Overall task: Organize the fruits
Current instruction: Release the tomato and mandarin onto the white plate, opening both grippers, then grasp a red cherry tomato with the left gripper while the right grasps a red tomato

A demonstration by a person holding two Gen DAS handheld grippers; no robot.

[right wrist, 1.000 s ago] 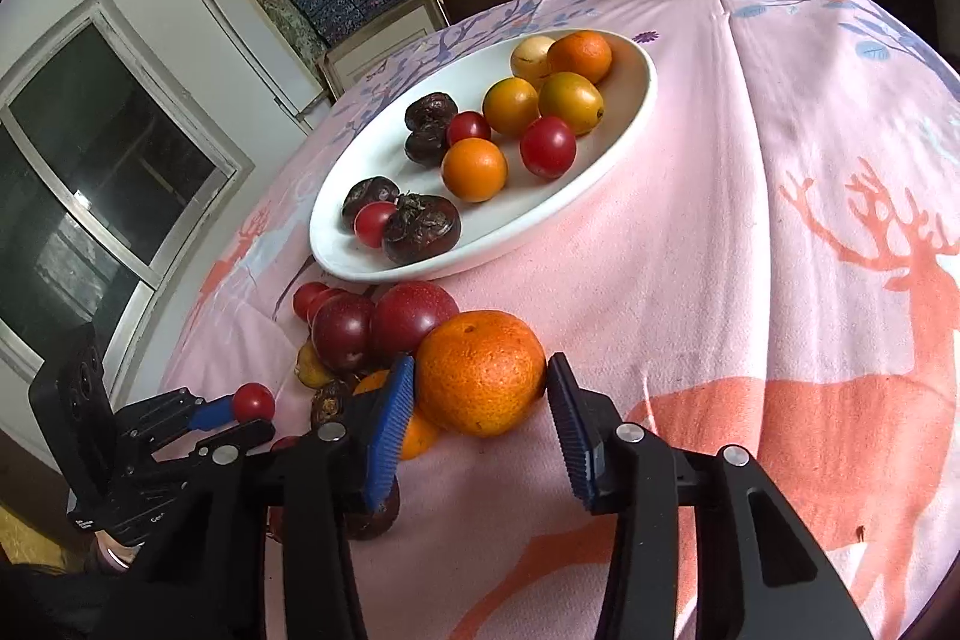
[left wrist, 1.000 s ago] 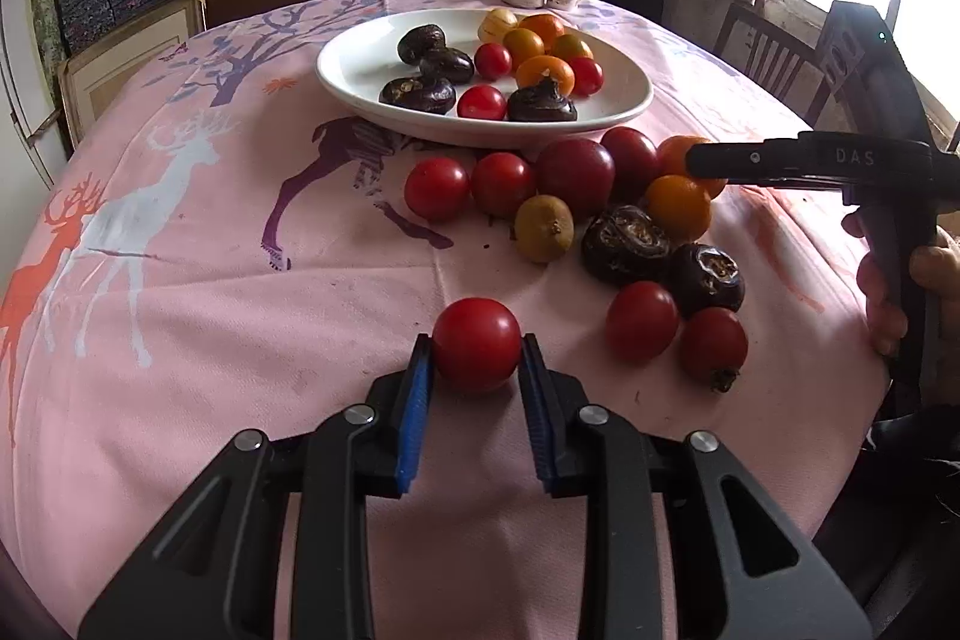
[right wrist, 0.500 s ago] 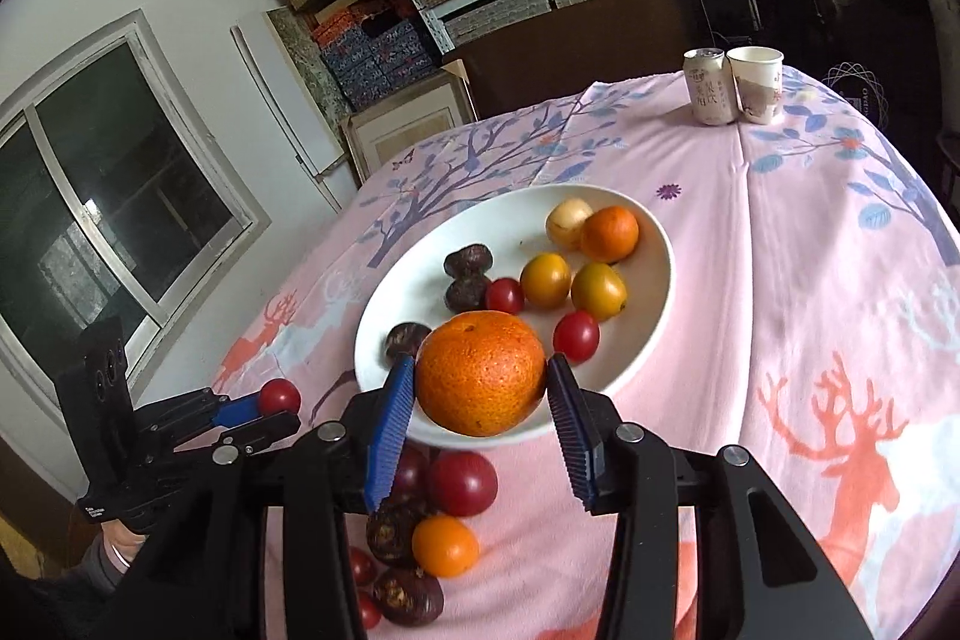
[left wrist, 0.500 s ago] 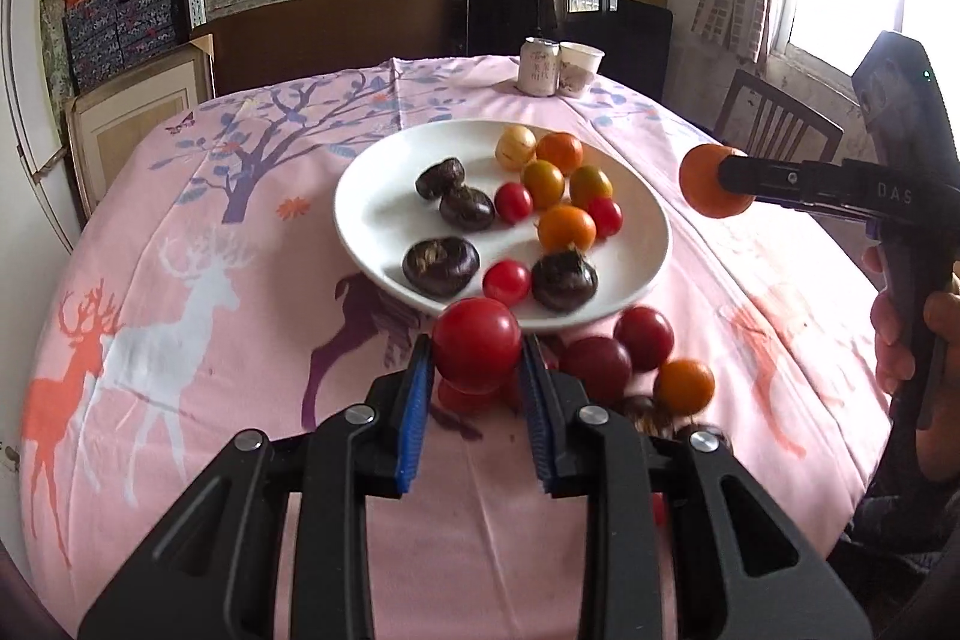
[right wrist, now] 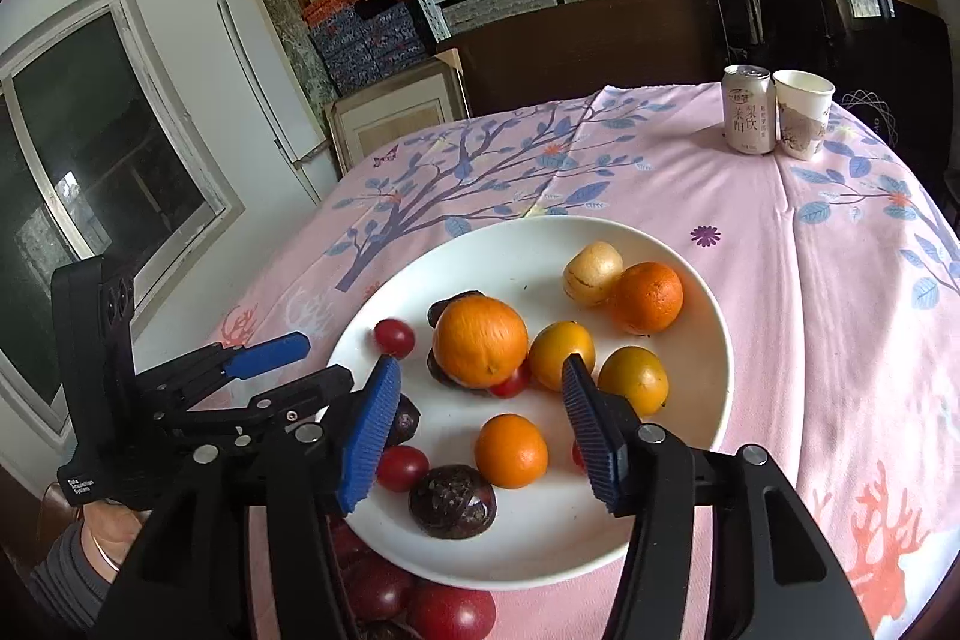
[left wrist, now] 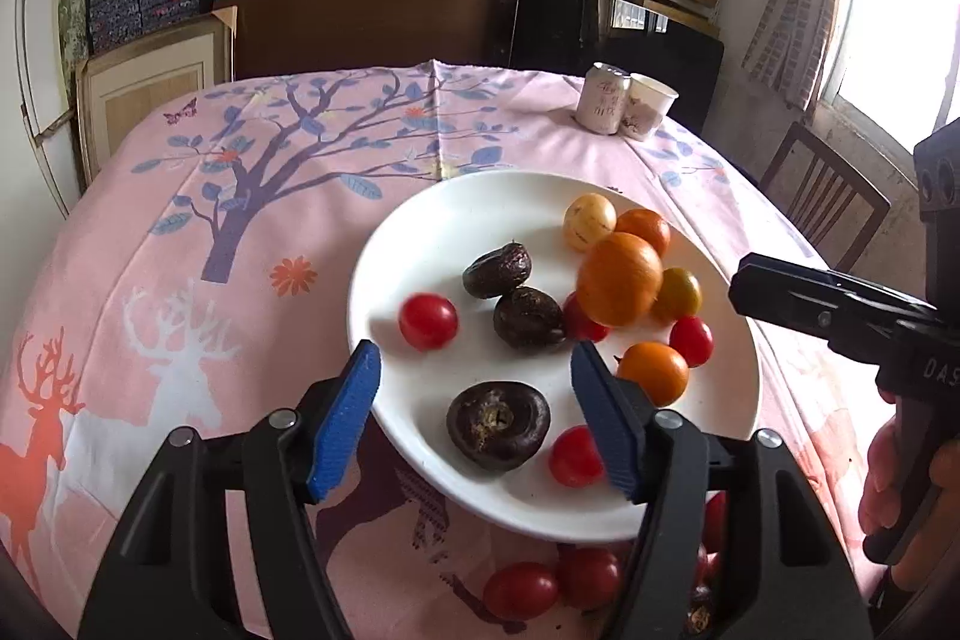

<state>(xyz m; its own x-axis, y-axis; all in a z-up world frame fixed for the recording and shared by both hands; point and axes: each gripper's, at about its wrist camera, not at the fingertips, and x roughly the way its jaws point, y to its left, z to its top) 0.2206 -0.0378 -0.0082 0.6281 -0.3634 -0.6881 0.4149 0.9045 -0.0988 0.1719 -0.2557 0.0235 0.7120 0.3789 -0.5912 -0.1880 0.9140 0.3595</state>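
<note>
My left gripper [left wrist: 474, 382] hovers over the near rim of the white plate [left wrist: 420, 226], its jaws opening with nothing pressed between them. The red tomato [left wrist: 428, 322] lies blurred on the plate just past the left pad. My right gripper [right wrist: 480, 382] hangs over the same plate [right wrist: 510, 250], its jaws opening too. The large orange [right wrist: 480, 340] sits loose and blurred beyond its pads, on top of dark fruits; the left wrist view shows this orange [left wrist: 619, 278] mid-plate. Small oranges, cherry tomatoes, dark wrinkled fruits and a yellowish fruit share the plate.
Loose red tomatoes [left wrist: 522, 589] and dark fruits lie on the pink tablecloth in front of the plate. A drink can [right wrist: 747, 109] and a paper cup [right wrist: 801, 115] stand at the far edge. A wooden chair [left wrist: 828, 202] stands on the right, with shelves behind.
Both grippers rose and moved forward from the loose fruit pile to above the plate. Each then opened: the tomato left the left jaws and the orange left the right jaws.
</note>
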